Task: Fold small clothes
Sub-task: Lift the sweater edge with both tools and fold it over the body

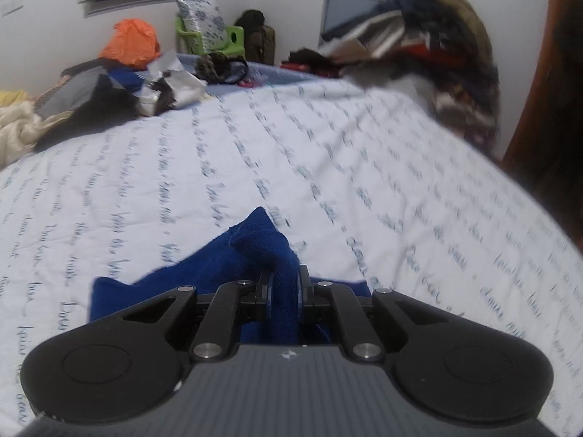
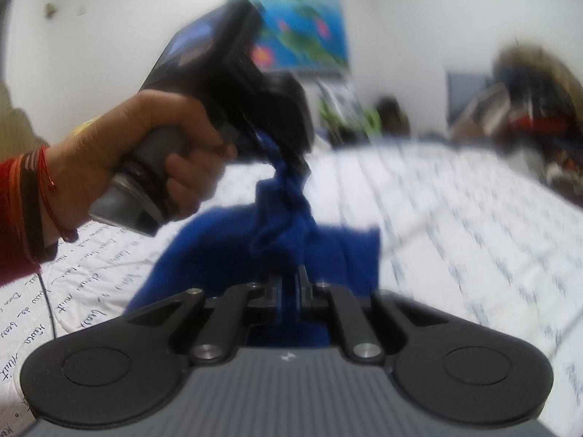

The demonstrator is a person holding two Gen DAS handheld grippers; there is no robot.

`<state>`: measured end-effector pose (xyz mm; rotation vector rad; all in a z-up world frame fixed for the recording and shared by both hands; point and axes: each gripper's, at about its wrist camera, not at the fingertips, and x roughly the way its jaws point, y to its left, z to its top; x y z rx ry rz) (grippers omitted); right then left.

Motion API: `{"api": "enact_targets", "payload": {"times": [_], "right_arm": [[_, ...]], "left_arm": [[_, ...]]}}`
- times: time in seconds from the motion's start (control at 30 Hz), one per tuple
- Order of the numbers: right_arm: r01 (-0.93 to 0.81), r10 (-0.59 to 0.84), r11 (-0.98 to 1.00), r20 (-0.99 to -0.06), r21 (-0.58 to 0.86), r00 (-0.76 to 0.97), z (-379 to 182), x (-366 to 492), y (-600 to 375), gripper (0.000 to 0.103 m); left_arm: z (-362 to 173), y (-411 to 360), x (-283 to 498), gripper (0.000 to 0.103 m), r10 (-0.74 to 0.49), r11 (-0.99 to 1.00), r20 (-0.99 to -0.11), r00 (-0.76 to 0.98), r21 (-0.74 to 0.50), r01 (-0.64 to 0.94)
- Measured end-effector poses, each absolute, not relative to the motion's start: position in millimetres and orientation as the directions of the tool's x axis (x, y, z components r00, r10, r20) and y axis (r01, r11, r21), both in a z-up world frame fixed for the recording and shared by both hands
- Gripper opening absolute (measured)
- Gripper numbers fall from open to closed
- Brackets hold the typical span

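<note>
Printed bedspread [image 1: 328,167] under clamped blue cloth [image 1: 233,266]

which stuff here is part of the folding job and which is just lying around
In the job: blue cloth, left tongs, right tongs, both clamped on it.

Lying about: orange bag, silver wrapper, clothes pile, green chair.

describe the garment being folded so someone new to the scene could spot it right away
Start at the white bedspread with rows of script lettering that covers the bed. Near its front edge, both grippers, left and right, pinch one blue cloth, lifted and bunched between them. It is the only solid deep-blue piece out on the open spread; the other clothes sit in mixed piles at the far end.
</note>
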<state>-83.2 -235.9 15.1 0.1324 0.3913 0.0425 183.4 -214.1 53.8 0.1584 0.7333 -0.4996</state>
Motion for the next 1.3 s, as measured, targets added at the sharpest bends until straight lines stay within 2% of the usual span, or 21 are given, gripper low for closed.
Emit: {"api": "enact_targets", "payload": {"times": [0.13, 0.2, 0.23, 0.3, 0.33, 0.37, 0.4, 0.43, 0.47, 0.53, 0.67, 0.73, 0.8, 0.87, 1.0, 1.07, 1.2, 1.3], "right_arm": [[-0.001, 0.101, 0.973, -0.428, 0.229, 0.898, 0, -83, -258, 0.006], [0.015, 0.121, 0.957, -0.445, 0.290, 0.887, -8, -78, -266, 0.006], [0.024, 0.139, 0.943, -0.458, 0.331, 0.878, -12, -74, -271, 0.007], [0.030, 0.186, 0.911, -0.473, 0.412, 0.861, -20, -69, -282, 0.007], [0.036, 0.199, 0.898, -0.479, 0.439, 0.855, -24, -67, -284, 0.009], [0.046, 0.207, 0.888, -0.487, 0.457, 0.848, -26, -66, -288, 0.013], [0.057, 0.210, 0.882, -0.500, 0.467, 0.840, -28, -66, -289, 0.017], [0.068, 0.209, 0.878, -0.509, 0.473, 0.835, -28, -66, -291, 0.028], [0.071, 0.209, 0.875, -0.508, 0.478, 0.836, -29, -67, -293, 0.048], [0.056, 0.217, 0.871, -0.484, 0.489, 0.848, -28, -70, -296, 0.070], [0.023, 0.246, 0.851, -0.437, 0.525, 0.865, -21, -73, -301, 0.070], [0.032, 0.255, 0.832, -0.433, 0.554, 0.864, -21, -70, -306, 0.066], [0.060, 0.246, 0.824, -0.450, 0.564, 0.859, -22, -65, -309, 0.053], [0.079, 0.242, 0.820, -0.467, 0.567, 0.850, -24, -61, -312, 0.036], [0.074, 0.264, 0.804, -0.465, 0.591, 0.845, -23, -62, -313, 0.010], [0.064, 0.282, 0.792, -0.457, 0.607, 0.844, -22, -65, -314, 0.006], [0.029, 0.364, 0.725, -0.418, 0.688, 0.832, -19, -78, -323, 0.005], [0.072, 0.309, 0.787, -0.492, 0.613, 0.814, -23, -81, -321, 0.006]], "left_arm": [[33, -230, 184, 0.012, -0.360, 0.862, -0.695, 0.623, 0.008, 0.508], [26, -235, 186, 0.016, -0.364, 0.856, -0.699, 0.615, 0.010, 0.518], [26, -235, 187, 0.023, -0.384, 0.848, -0.698, 0.604, -0.007, 0.531], [31, -231, 188, 0.053, -0.412, 0.845, -0.686, 0.600, -0.042, 0.533], [35, -227, 188, 0.083, -0.414, 0.850, -0.674, 0.611, -0.047, 0.524], [41, -221, 185, 0.103, -0.411, 0.859, -0.647, 0.642, -0.040, 0.510], [49, -213, 178, 0.101, -0.405, 0.869, -0.607, 0.684, -0.023, 0.494], [56, -205, 172, 0.103, -0.397, 0.873, -0.578, 0.713, 0.003, 0.489], [61, -198, 166, 0.103, -0.392, 0.870, -0.561, 0.729, 0.031, 0.491], [65, -178, 151, 0.103, -0.375, 0.871, -0.539, 0.754, 0.075, 0.486], [55, -134, 118, 0.103, -0.323, 0.882, -0.517, 0.793, 0.138, 0.450], [44, -113, 101, 0.103, -0.305, 0.888, -0.517, 0.800, 0.149, 0.435], [34, -95, 82, 0.103, -0.286, 0.892, -0.513, 0.809, 0.166, 0.421], [27, -79, 62, 0.103, -0.282, 0.892, -0.495, 0.822, 0.180, 0.414], [18, -59, 22, 0.103, -0.323, 0.862, -0.450, 0.832, 0.222, 0.455], [13, -59, 11, 0.103, -0.324, 0.845, -0.443, 0.836, 0.262, 0.466], [7, -57, 10, 0.103, -0.320, 0.835, -0.444, 0.837, 0.285, 0.471], [3, -56, 23, 0.103, -0.308, 0.848, -0.479, 0.822, 0.253, 0.465]]}}
